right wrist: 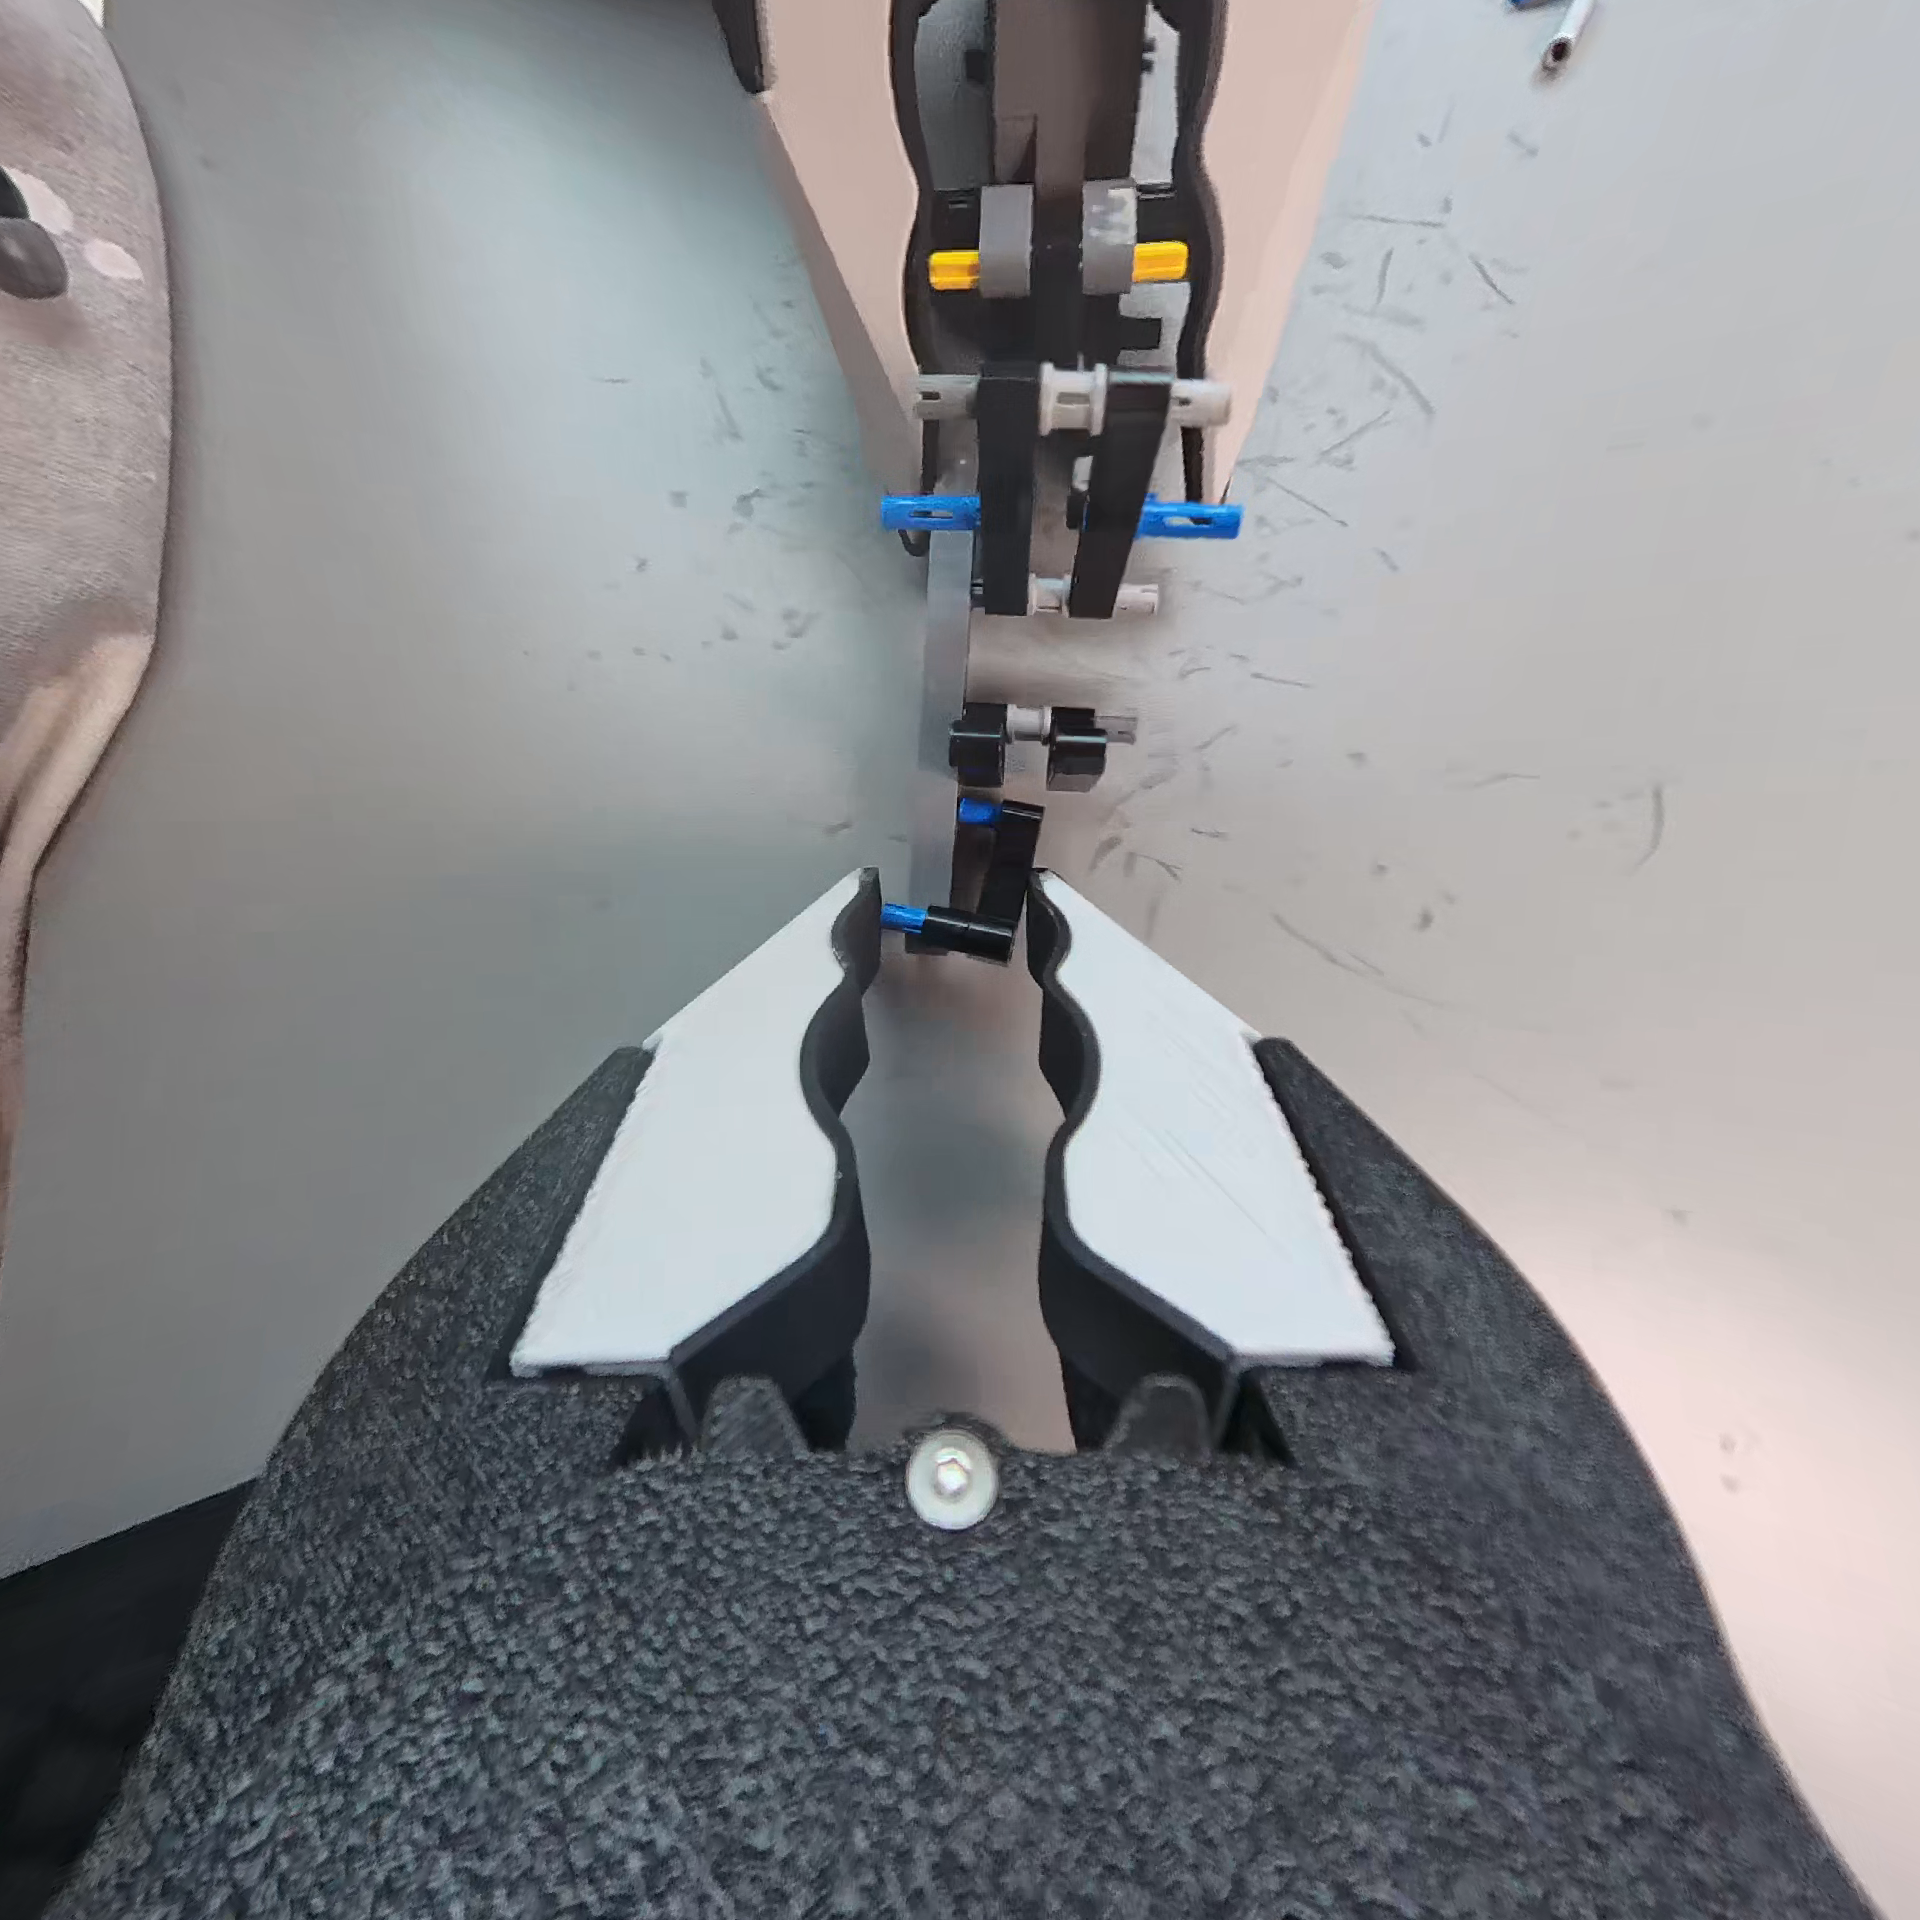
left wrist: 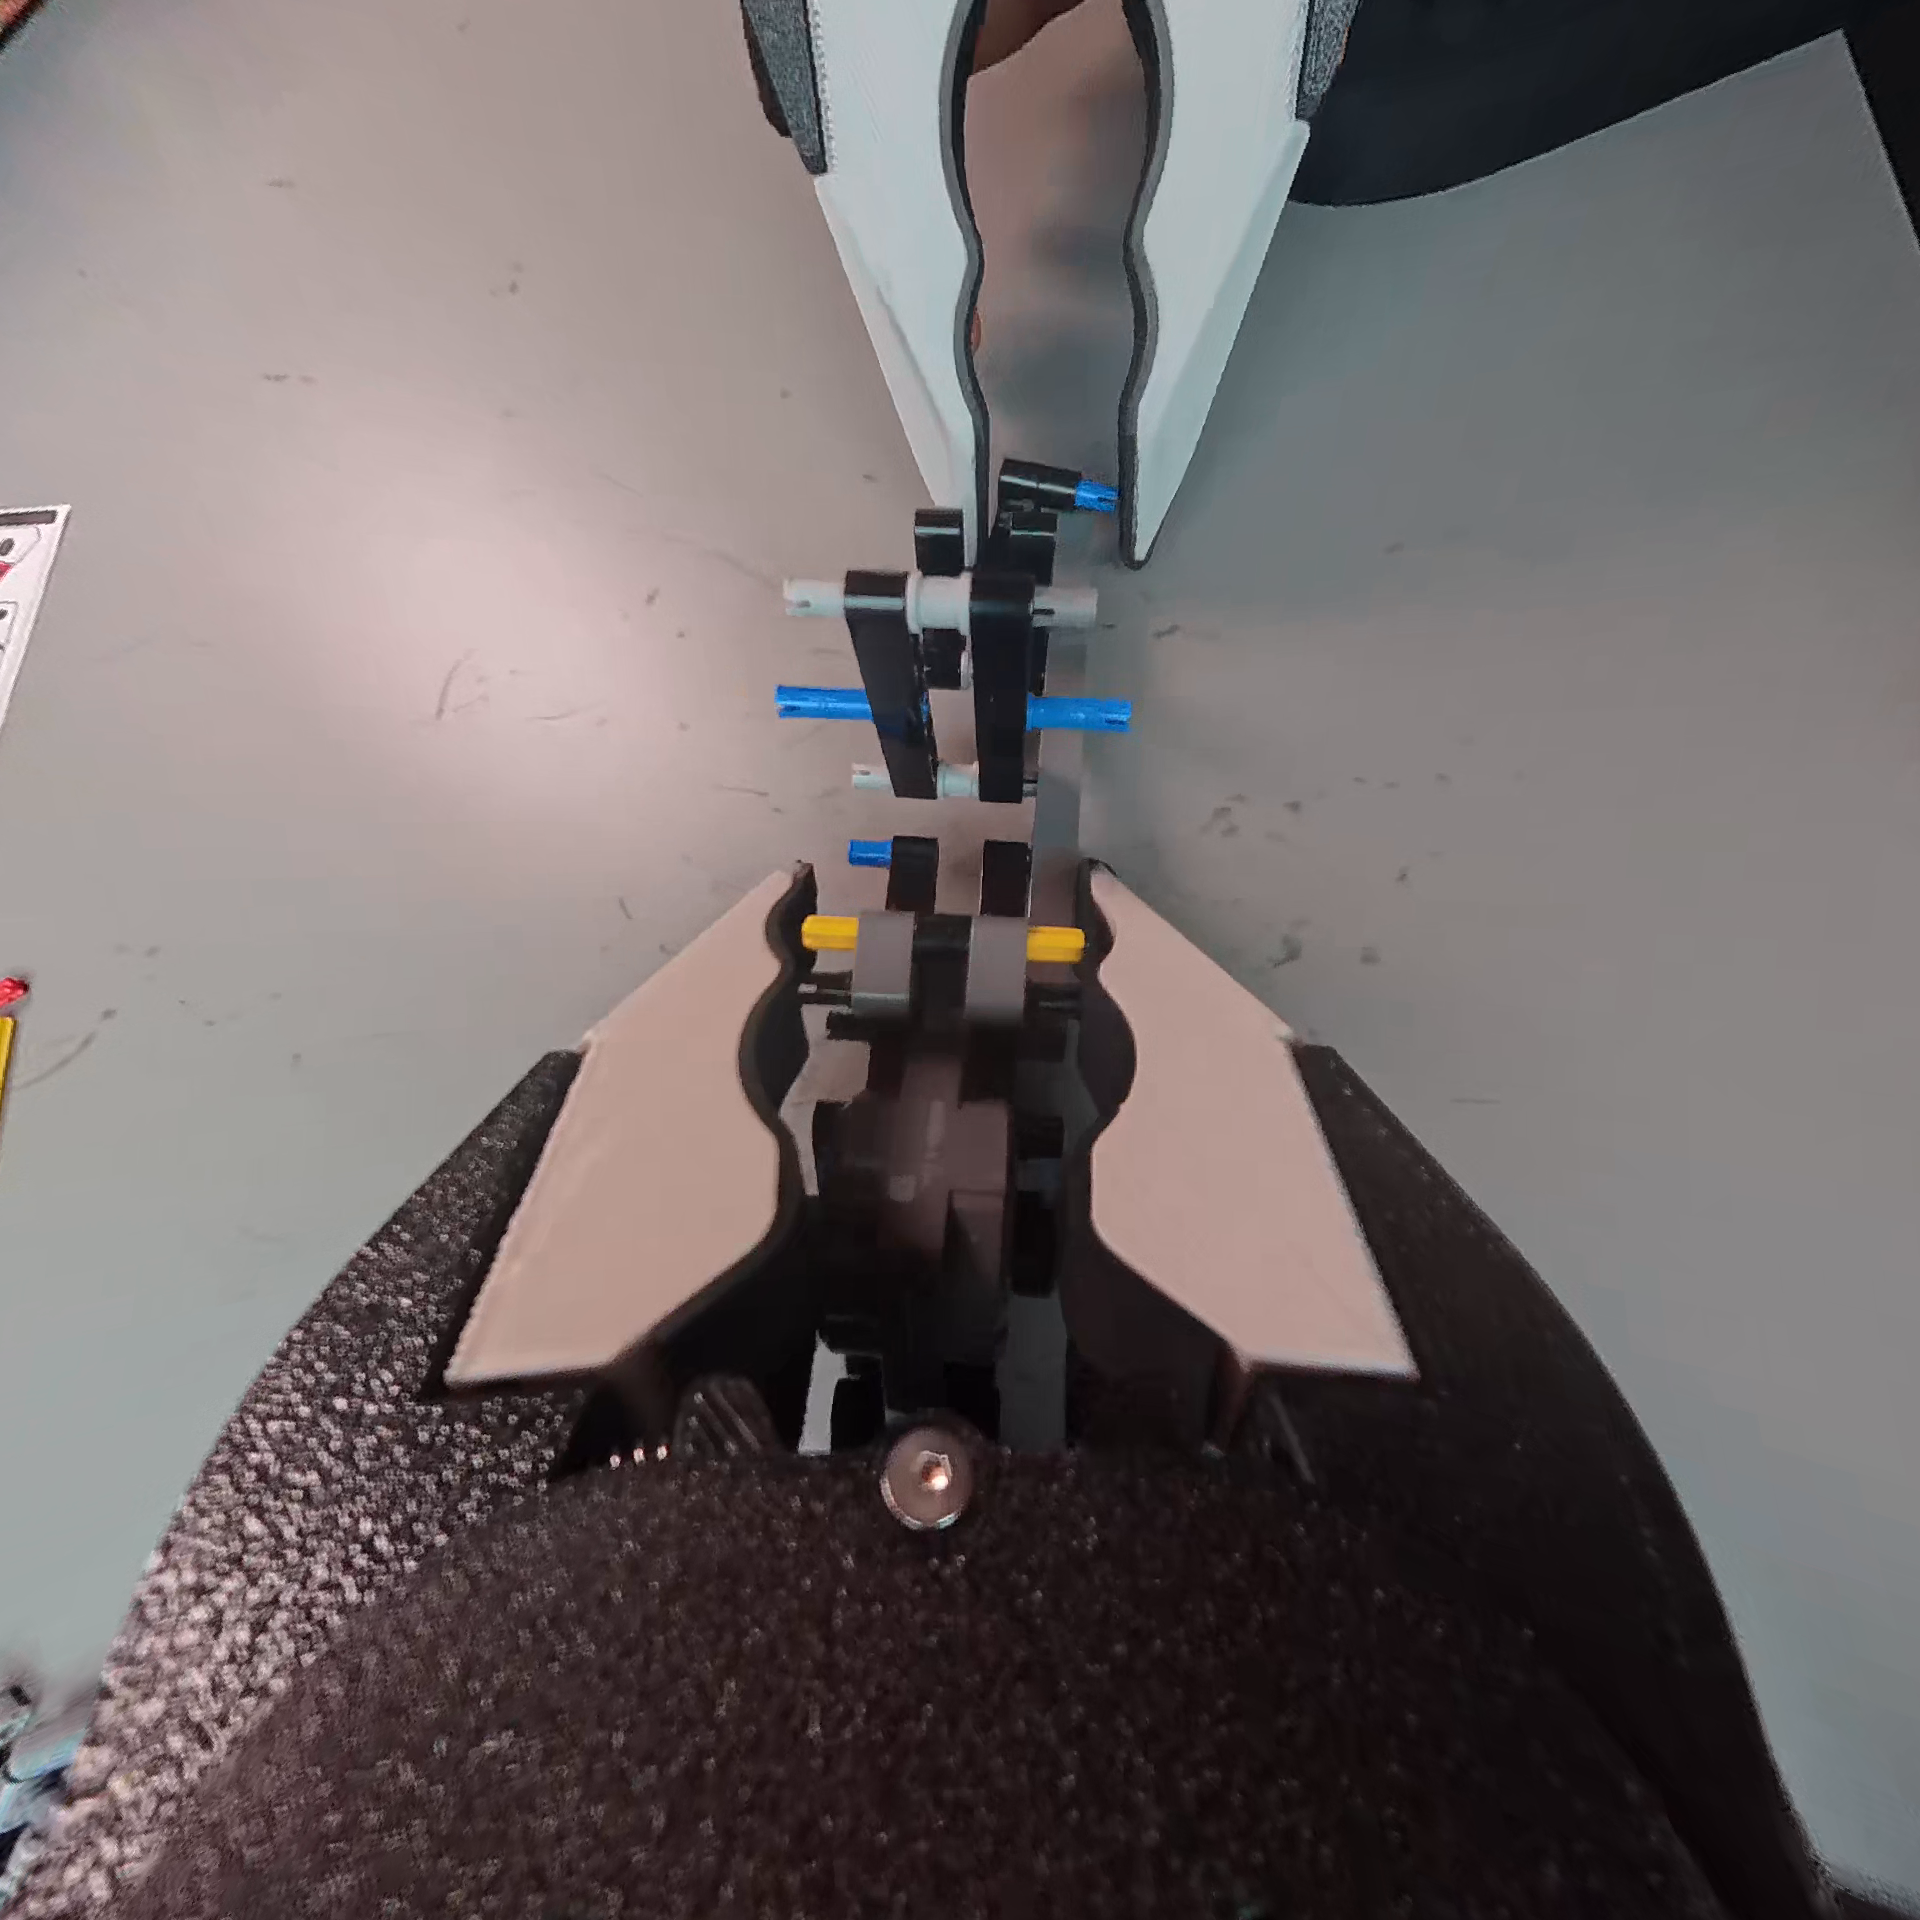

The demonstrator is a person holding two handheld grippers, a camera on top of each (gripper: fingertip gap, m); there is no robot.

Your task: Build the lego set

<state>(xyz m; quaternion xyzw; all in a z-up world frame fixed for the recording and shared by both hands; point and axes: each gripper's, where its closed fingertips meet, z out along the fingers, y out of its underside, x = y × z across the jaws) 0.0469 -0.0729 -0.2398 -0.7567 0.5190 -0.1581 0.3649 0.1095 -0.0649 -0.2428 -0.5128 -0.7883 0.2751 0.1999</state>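
The scuffed grey table (left wrist: pixel 416 364) spreads wide, marked with dark scratches; a white printed paper sheet (left wrist: pixel 26 592) lies at its left edge.

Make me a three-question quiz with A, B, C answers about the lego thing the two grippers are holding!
1. Where is the yellow axle?
A. Between the left gripper's fingertips
B. Lying on the table
C. Beside the right gripper's fingertips

2. What colour are the long beams of the lego assembly?
A. Red
B. Black
C. Green

3. What is the left gripper doing?
A. Hanging open with nothing in it
B. Lying on the table
C. Gripping the assembly

Answers: 1 A, it sits across the left gripper's tips. 2 B, both beams are black. 3 C, its fingers close on the assembly's grey end, opposite the right gripper.
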